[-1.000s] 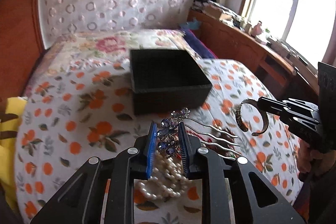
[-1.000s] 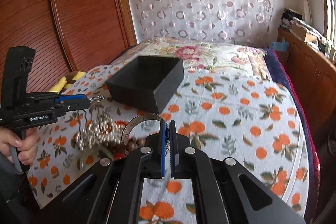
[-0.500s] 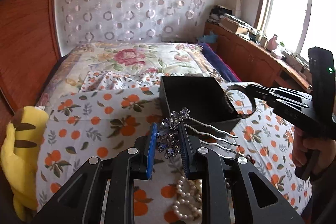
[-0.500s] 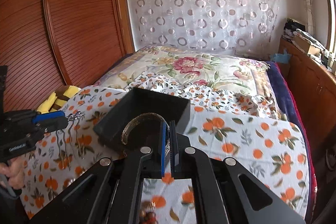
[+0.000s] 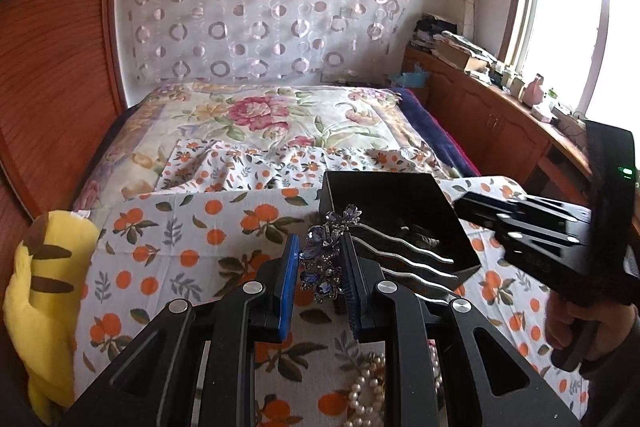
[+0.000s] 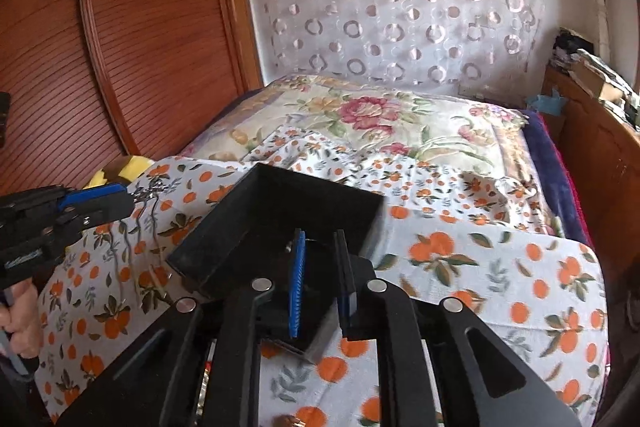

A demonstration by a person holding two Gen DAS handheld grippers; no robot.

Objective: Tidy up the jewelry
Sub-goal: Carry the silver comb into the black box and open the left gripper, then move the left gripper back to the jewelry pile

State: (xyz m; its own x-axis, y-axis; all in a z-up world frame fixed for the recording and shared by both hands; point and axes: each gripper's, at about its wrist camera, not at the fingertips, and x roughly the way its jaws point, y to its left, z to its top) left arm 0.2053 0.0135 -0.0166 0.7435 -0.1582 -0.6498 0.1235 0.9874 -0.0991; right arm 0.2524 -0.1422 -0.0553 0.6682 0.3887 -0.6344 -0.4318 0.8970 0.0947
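My left gripper (image 5: 319,251) is shut on a purple jewelled hair comb (image 5: 326,259); its wavy silver prongs stick out right, toward the open black box (image 5: 404,197) on the orange-print bedsheet. My right gripper (image 6: 320,247) is open and empty, held over the near part of the black box (image 6: 248,223). A metal bangle (image 5: 418,235) lies inside the box. The right gripper (image 5: 480,211) also shows in the left wrist view at the box's right rim. The left gripper (image 6: 120,201) with the comb (image 6: 148,191) shows left of the box in the right wrist view.
A pearl bracelet (image 5: 366,393) lies on the sheet below my left gripper. A yellow plush toy (image 5: 44,291) sits at the bed's left edge. A wooden headboard wall (image 6: 140,47) stands left, a wooden cabinet (image 5: 496,123) with clutter runs along the right.
My right gripper has opened over the box and let go of the bangle, which now lies inside. My left gripper has lifted a little with the comb.
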